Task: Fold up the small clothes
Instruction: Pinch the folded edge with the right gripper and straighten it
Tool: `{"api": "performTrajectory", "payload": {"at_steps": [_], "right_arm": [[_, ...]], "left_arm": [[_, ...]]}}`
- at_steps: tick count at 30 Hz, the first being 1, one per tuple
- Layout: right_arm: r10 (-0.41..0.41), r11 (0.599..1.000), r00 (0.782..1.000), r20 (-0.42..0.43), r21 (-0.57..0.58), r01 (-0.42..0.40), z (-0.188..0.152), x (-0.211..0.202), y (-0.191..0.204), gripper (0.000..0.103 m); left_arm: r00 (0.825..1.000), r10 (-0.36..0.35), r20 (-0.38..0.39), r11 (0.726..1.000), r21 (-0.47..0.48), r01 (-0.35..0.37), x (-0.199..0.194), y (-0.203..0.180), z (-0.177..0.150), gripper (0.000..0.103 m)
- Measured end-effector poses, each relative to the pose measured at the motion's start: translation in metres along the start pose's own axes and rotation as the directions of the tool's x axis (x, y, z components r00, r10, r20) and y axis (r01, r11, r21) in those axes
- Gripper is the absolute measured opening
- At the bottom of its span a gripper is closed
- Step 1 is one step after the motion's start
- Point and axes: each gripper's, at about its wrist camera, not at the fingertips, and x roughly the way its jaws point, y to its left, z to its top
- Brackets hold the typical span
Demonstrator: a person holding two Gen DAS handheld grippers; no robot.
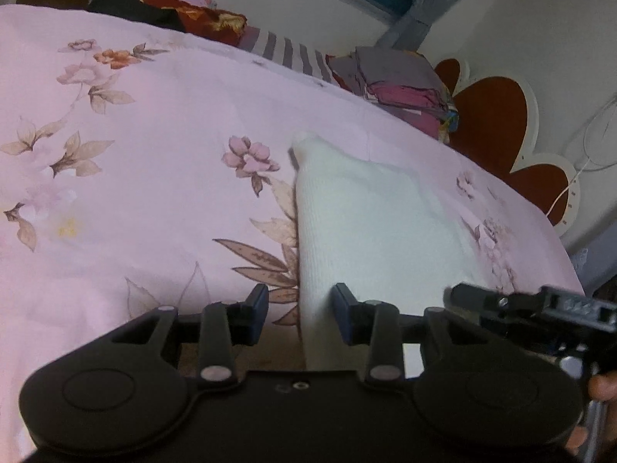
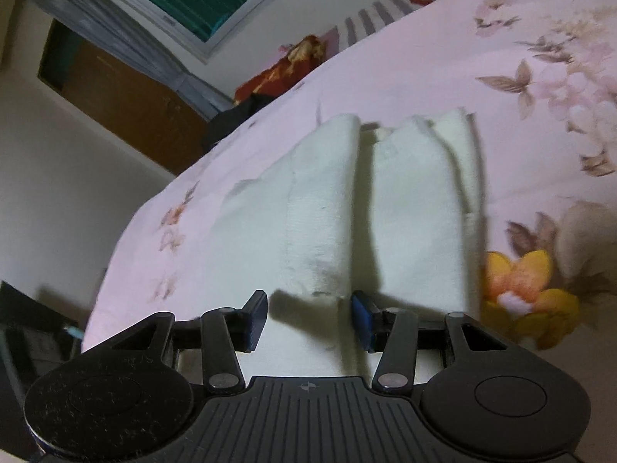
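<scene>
Both grippers, left gripper and right gripper, are hovering with jaws released over the white garment; soft, light knit, best pinched at its near hem corners.

No legible text, label, brand or number appears in either view. Two marks come nearest to signs — a small crosshair target symbol moulded at the top centre of the ribbed black housing of the right gripper, and a row of short dark tick marks along the white rim of the flower-shaped panel on the wall beyond the bed, too small and blurred to read as figures. The printed flowers on the pink bedsheet are pattern only and carry no lettering.
</scene>
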Motion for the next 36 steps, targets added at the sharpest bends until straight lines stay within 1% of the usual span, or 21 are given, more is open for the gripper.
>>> {"api": "performTrajectory", "payload": {"at_steps": [1, 2, 3, 4, 6, 9, 10, 11, 14, 16, 18, 20, 21, 23, 24, 25, 26, 29, 32, 34, 36], "right_arm": [[0.023, 1.000, 1.000, -0.009, -0.008, -0.023, 0.002, 0.001, 0.003, 0.048], [0.015, 0.999, 1.000, -0.005, -0.030, -0.015, 0.002, 0.002, 0.008, 0.048], [-0.013, 0.999, 1.000, -0.005, -0.049, 0.013, 0.002, 0.004, 0.011, 0.048], [-0.035, 0.998, 0.999, -0.012, -0.049, 0.034, 0.003, 0.007, 0.011, 0.048], [-0.035, 0.999, 0.999, -0.013, -0.022, 0.035, 0.003, 0.010, 0.009, 0.048], [-0.065, 0.997, 0.998, -0.023, -0.050, 0.063, 0.004, 0.013, 0.016, 0.047], [-0.078, 0.995, 0.997, -0.024, -0.071, 0.076, 0.004, 0.015, 0.019, 0.019], [-0.089, 0.991, 0.996, -0.025, -0.097, 0.086, 0.003, 0.017, 0.024, 0.014], [-0.118, 0.968, 0.992, 0.034, -0.221, 0.123, -0.009, 0.011, 0.042, 0.013], [-0.130, 0.953, 0.989, 0.075, -0.268, 0.145, -0.016, -0.002, 0.050, 0.012], [-0.135, 0.953, 0.983, 0.123, -0.257, 0.163, -0.018, -0.019, 0.052, 0.012], [-0.151, 0.955, 0.976, 0.158, -0.232, 0.185, -0.019, -0.039, 0.047, 0.012], [-0.168, 0.956, 0.973, 0.158, -0.214, 0.199, -0.020, -0.045, 0.039, 0.012], [-0.245, 0.952, 0.962, 0.124, -0.159, 0.263, -0.022, -0.047, 0.010, 0.012], [-0.243, 0.960, 0.965, 0.103, -0.121, 0.254, -0.023, -0.046, -0.003, 0.012], [-0.200, 0.975, 0.975, 0.096, -0.080, 0.208, -0.023, -0.049, -0.014, 0.012], [-0.175, 0.982, 0.980, 0.099, -0.056, 0.181, -0.022, -0.052, -0.018, 0.012], [-0.147, 0.987, 0.984, 0.099, -0.051, 0.153, -0.022, -0.052, -0.019, 0.013], [-0.112, 0.991, 0.988, 0.103, -0.056, 0.118, -0.024, -0.049, -0.014, 0.013], [-0.101, 0.992, 0.990, 0.102, -0.061, 0.107, -0.023, -0.044, -0.010, 0.013], [-0.143, 0.985, 0.985, 0.092, -0.082, 0.151, -0.023, -0.039, -0.010, 0.012]], "left_arm": [[1.000, -0.007, -0.001, 1.000, -0.008, 0.007, 0.000, 0.002, 0.000, 0.036], [1.000, -0.015, -0.003, 1.000, -0.013, 0.015, 0.001, 0.004, 0.000, 0.036], [1.000, -0.024, -0.006, 1.000, -0.017, 0.024, 0.001, 0.006, 0.000, 0.037], [1.000, -0.030, -0.009, 0.999, -0.019, 0.029, 0.001, 0.006, 0.000, 0.036], [0.999, -0.038, -0.008, 0.999, -0.021, 0.038, -0.001, 0.007, 0.001, 0.036], [0.998, -0.035, 0.042, 0.999, -0.010, 0.035, -0.007, 0.010, 0.007, 0.034], [0.998, -0.037, 0.055, 0.999, -0.006, 0.037, -0.008, 0.010, 0.009, 0.034], [0.997, -0.047, 0.067, 0.999, 0.003, 0.047, -0.009, 0.010, 0.012, 0.032], [0.989, -0.093, 0.116, 0.991, 0.106, 0.081, -0.011, -0.005, 0.019, 0.030], [0.983, -0.139, 0.117, 0.975, 0.189, 0.115, -0.011, -0.023, 0.023, 0.030], [0.982, -0.168, 0.084, 0.951, 0.277, 0.139, -0.005, -0.047, 0.024, 0.030], [0.985, -0.164, 0.051, 0.930, 0.340, 0.137, 0.003, -0.069, 0.020, 0.030], [0.988, -0.151, 0.014, 0.924, 0.357, 0.136, 0.011, -0.078, 0.017, 0.030], [0.990, -0.135, -0.031, 0.918, 0.372, 0.137, 0.024, -0.089, 0.011, 0.031], [0.993, -0.114, -0.041, 0.918, 0.378, 0.121, 0.029, -0.092, 0.007, 0.031], [0.994, -0.102, -0.041, 0.918, 0.382, 0.110, 0.031, -0.091, 0.005, 0.031], [0.994, -0.103, -0.036, 0.918, 0.381, 0.109, 0.031, -0.091, 0.003, 0.031], [0.994, -0.103, -0.037, 0.924, 0.367, 0.109, 0.029, -0.087, 0.006, 0.032], [0.995, -0.095, -0.025, 0.922, 0.375, 0.097, 0.022, -0.085, 0.009, 0.032], [0.996, -0.080, -0.037, 0.919, 0.383, 0.089, 0.023, -0.084, 0.008, 0.033], [0.997, -0.064, -0.046, 0.914, 0.399, 0.077, 0.025, -0.084, 0.006, 0.035]]}}
